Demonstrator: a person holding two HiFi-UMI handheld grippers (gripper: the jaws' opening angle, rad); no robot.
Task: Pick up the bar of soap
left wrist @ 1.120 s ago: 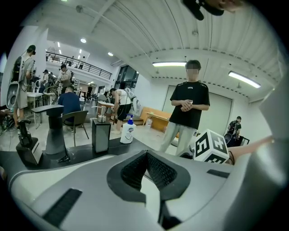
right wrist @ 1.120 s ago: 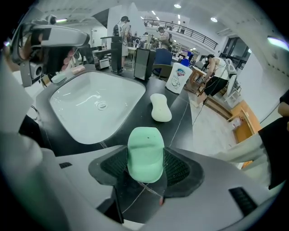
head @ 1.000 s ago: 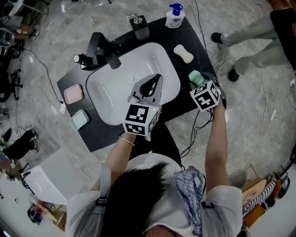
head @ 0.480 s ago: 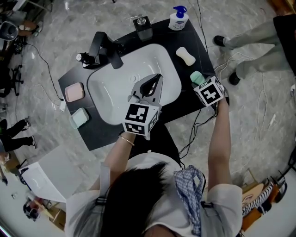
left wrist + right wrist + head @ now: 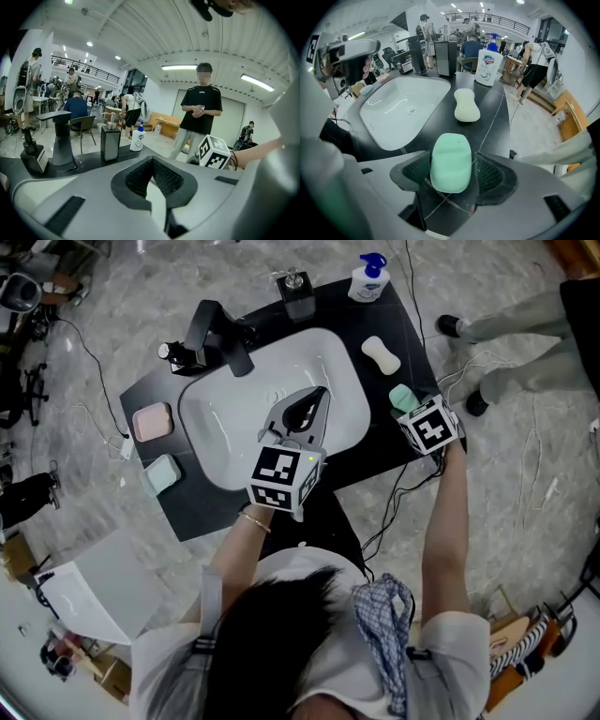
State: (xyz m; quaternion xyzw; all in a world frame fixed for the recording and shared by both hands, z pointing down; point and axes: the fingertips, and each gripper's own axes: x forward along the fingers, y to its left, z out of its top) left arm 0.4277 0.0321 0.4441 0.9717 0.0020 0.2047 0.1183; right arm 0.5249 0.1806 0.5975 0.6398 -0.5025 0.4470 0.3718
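A mint-green bar of soap (image 5: 450,159) lies flat on the black counter (image 5: 370,442), right of the sink; the head view shows the green bar (image 5: 402,397) too. My right gripper (image 5: 451,165) points steeply down over it. Its jaws have just been opening and stand on either side of the bar, with a gap showing at the right pad (image 5: 490,171). A white bar of soap (image 5: 467,105) lies farther along the counter. My left gripper (image 5: 317,397) hovers over the basin, shut and holding nothing.
The white sink (image 5: 225,427) fills the counter's middle, with a black faucet (image 5: 220,334) behind it. A black dispenser (image 5: 298,294) and a white pump bottle (image 5: 367,279) stand at the back. Pink (image 5: 151,423) and pale green (image 5: 161,474) soaps lie at the left. A bystander's legs (image 5: 525,315) are at the right.
The right gripper's marker cube has shifted slightly to the right above the green soap. The left gripper has stayed where it was.
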